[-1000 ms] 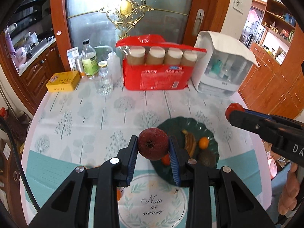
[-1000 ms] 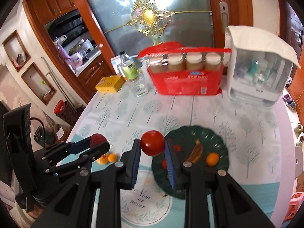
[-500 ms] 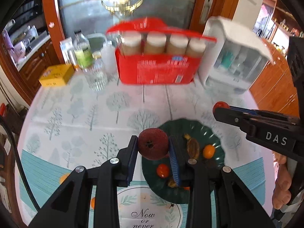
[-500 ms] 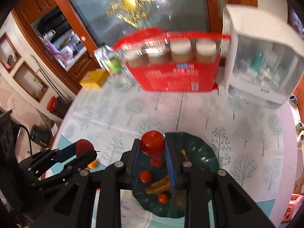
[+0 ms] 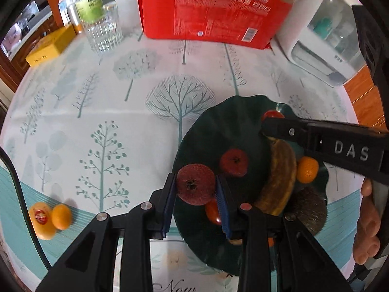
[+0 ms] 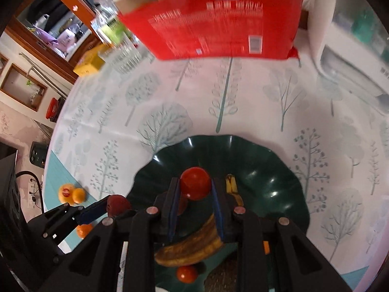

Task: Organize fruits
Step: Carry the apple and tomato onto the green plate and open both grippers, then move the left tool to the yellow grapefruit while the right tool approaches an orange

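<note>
A dark red hawthorn fruit is clamped between the blue pads of the left gripper, held above the 9 o'clock edge of the dark green plate. A bright red tomato is pinched in the right gripper, over the middle of the same plate. On the plate, a second hawthorn fruit is seen near the centre, a browned banana at 3 o'clock of it, a small orange further toward 3 o'clock, and a cherry tomato at 6 o'clock. Two orange fruits are left on the tree-patterned surface, well apart at 9 o'clock of the plate. A red package is stood at 12 o'clock.
</note>
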`<state>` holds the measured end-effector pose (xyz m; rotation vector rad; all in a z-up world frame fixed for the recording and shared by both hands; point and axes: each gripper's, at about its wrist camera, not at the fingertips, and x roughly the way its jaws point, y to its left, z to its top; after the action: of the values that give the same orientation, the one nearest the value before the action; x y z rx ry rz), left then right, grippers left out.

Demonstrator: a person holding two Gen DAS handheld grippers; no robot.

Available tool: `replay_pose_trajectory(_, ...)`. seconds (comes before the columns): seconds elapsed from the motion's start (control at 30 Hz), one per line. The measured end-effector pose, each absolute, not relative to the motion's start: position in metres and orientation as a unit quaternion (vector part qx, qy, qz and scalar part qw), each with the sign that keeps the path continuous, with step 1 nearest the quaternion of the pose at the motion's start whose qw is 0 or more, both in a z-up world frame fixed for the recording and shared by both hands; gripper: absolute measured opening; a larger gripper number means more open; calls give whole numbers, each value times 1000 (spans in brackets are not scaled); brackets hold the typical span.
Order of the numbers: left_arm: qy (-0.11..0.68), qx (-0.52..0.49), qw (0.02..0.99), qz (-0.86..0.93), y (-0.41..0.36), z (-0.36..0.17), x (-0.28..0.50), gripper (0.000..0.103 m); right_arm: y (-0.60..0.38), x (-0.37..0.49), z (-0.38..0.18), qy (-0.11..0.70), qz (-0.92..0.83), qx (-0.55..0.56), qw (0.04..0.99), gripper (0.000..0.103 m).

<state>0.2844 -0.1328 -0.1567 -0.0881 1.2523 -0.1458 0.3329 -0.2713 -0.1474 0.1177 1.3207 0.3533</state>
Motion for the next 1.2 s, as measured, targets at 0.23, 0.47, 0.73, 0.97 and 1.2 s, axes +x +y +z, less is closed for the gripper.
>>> replay_pose_trajectory(0.23,591,-49,802,-69,-136,-172,299,31,-269,341,-170,631,161,53,757,27)
replay_pose_trajectory(0.47,590,-51,803,-70,-141,-176,301,34,-265,340,-178,644,173,51,743,29)
replay_pose_trajectory(0.73,574,-46,815,-65,-140,-164,294,46,-272,333,-171,638,173,67,747,33)
replay_pose_trajectory(0.97,557,-49,827,-61,-133,-143,278,52,-276,320,-150,618,172,73,763,33)
replay_pose_trajectory(1.2,537,-56,840,-60,-125,-115,255,56,-276,295,-116,585,176,81,788,33)
